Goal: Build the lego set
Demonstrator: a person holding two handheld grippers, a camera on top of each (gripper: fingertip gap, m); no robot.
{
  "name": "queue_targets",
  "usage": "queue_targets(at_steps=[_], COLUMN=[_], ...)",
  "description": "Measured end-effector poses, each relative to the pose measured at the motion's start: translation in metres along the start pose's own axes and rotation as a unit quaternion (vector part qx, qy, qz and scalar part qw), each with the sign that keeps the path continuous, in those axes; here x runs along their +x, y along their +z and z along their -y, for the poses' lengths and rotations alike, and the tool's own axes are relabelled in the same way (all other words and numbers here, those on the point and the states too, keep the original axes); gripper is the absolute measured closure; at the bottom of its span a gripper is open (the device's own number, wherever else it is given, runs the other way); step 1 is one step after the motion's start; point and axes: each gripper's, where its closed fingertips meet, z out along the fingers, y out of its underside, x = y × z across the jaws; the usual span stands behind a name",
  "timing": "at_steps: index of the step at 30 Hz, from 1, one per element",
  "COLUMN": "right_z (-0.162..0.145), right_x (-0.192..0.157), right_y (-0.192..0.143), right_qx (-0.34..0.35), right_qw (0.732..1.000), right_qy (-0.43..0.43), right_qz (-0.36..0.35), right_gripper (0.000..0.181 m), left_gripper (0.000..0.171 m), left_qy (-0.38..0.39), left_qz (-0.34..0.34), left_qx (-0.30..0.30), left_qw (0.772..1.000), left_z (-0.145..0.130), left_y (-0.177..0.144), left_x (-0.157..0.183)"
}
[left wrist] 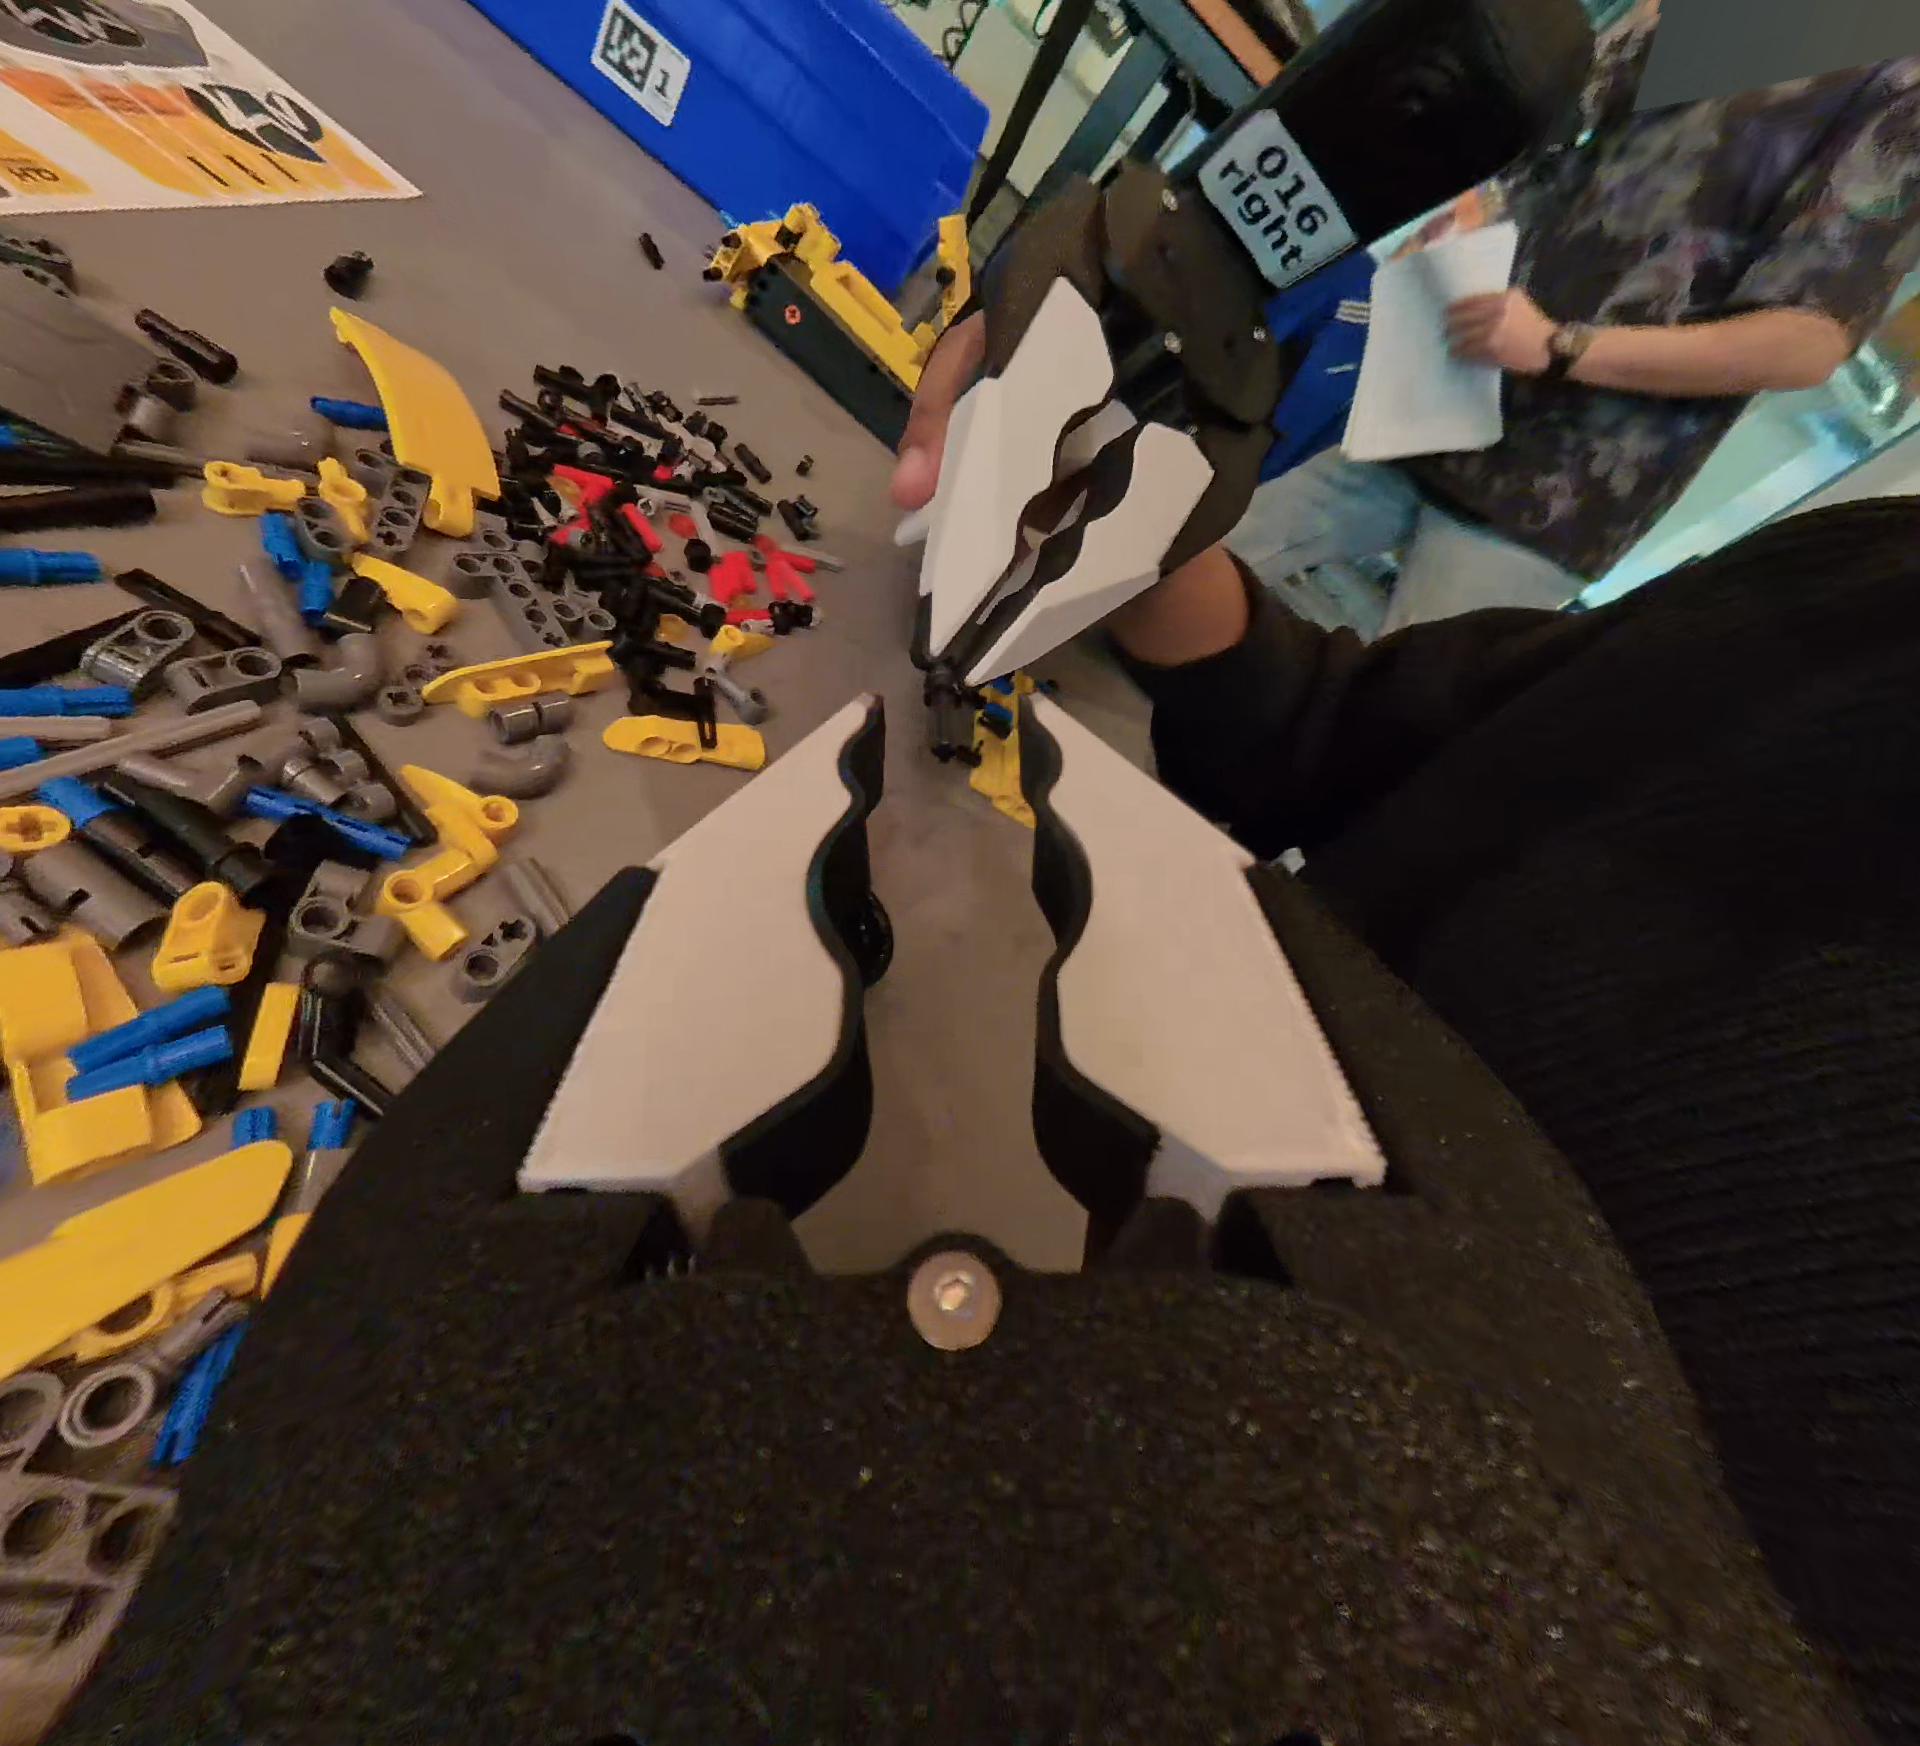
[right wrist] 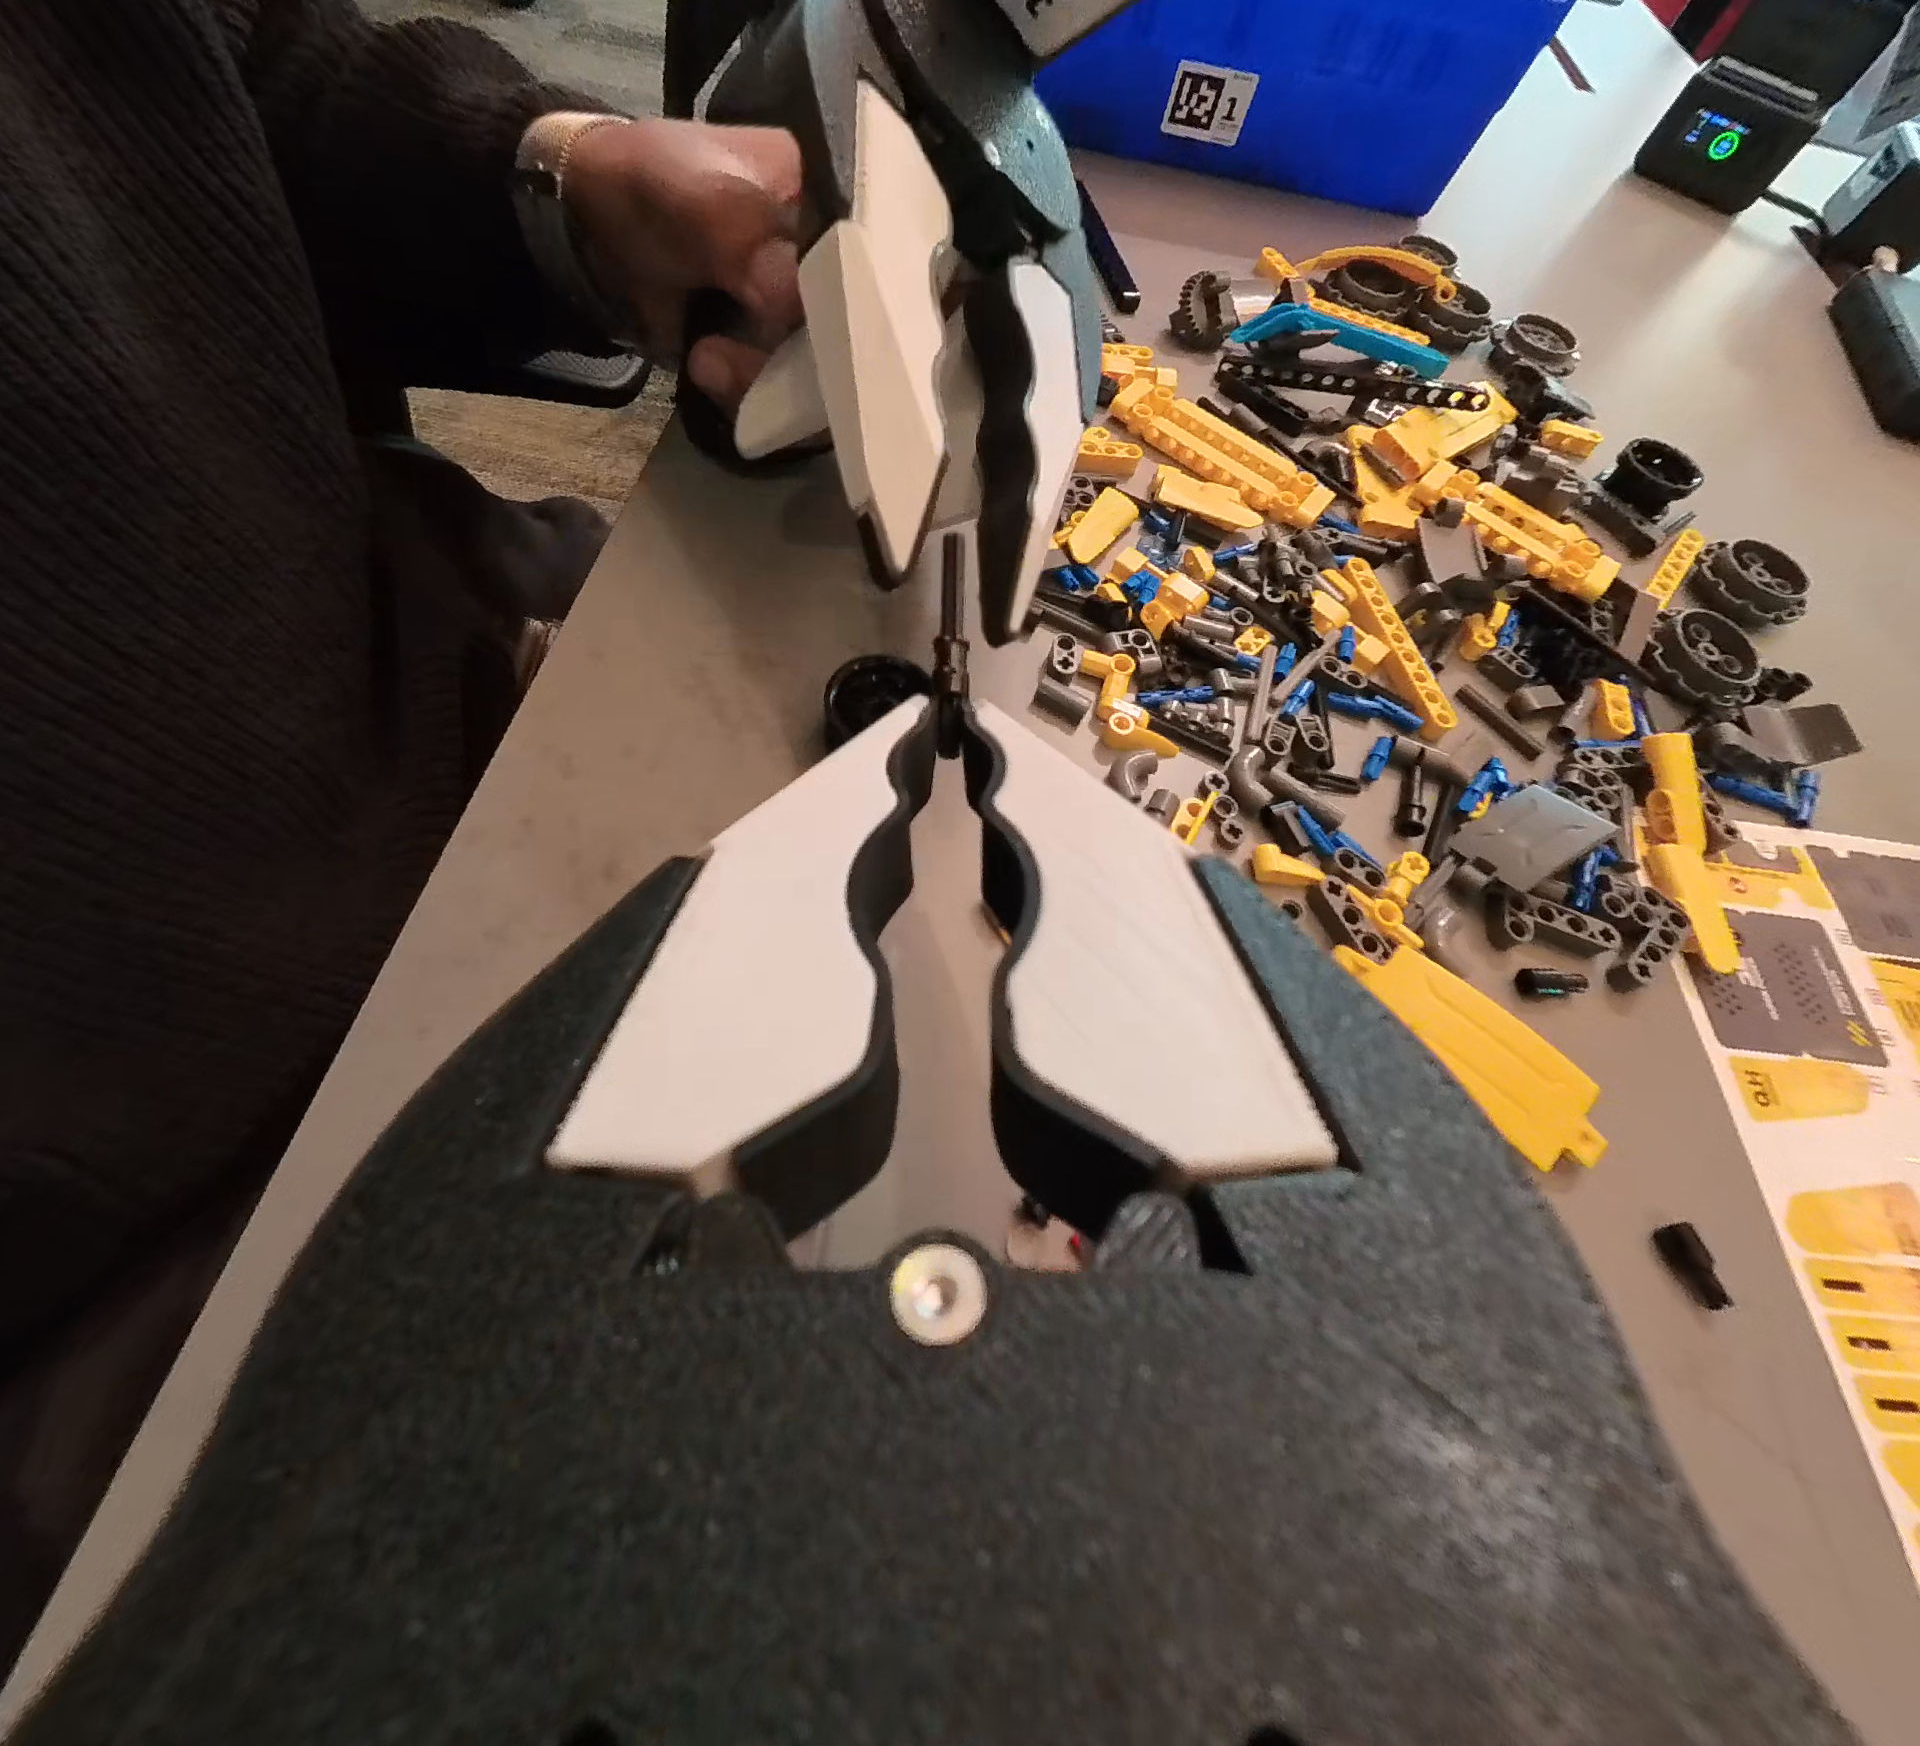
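Observation:
My right gripper [right wrist: 951, 720] is shut on a thin black pin-and-axle piece [right wrist: 952, 647] and holds it upright above the grey table [right wrist: 665, 761]. In the left wrist view the right gripper [left wrist: 951, 662] comes in from the upper right, with the black piece [left wrist: 943, 709] at its tips. My left gripper [left wrist: 951, 720] is open, and its fingertips stand either side of the free end of the black piece without closing on it. It also shows in the right wrist view [right wrist: 951, 600]. A small black wheel [right wrist: 862, 694] lies on the table just below. A yellow part [left wrist: 997, 766] lies behind my left gripper's right finger.
A big pile of loose yellow, grey, black, blue and red building parts [left wrist: 416, 709] covers the table, also in the right wrist view [right wrist: 1403, 605]. A blue bin [left wrist: 665, 34], a sticker sheet [left wrist: 156, 86] and a part-built yellow assembly [left wrist: 831, 314] lie beyond. A seated person holds papers [left wrist: 1434, 346]. The table edge [right wrist: 582, 616] is close. My two grippers' fingertips are within a few centimetres of each other. The small black wheel [right wrist: 862, 694] sits 5 cm or so from the ends of my left fingers.

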Motion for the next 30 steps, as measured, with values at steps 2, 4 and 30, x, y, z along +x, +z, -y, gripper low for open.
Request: queue_targets(at_steps=[2, 4, 30], right_z=[0.003, 0.008, 0.045], right_x=[0.001, 0.002, 0.002], right_y=[-0.001, -0.001, -0.017], right_qx=[0.008, 0.022, 0.13], right_qw=[1.0, 1.0, 0.986], right_qy=[-0.002, -0.005, -0.08], right_qz=[-0.004, -0.01, -0.066], right_gripper=[0.177, 0.177, 0.173], left_gripper=[0.16, 0.167, 0.168], left_qy=[-0.01, -0.019, -0.172], left_qz=[-0.012, -0.019, -0.189], left_qx=[0.005, 0.024, 0.11], left_qw=[1.0, 0.999, 0.961], left_z=[0.001, 0.005, 0.024], left_y=[-0.002, -0.005, -0.017], left_x=[0.001, 0.0, 0.019])
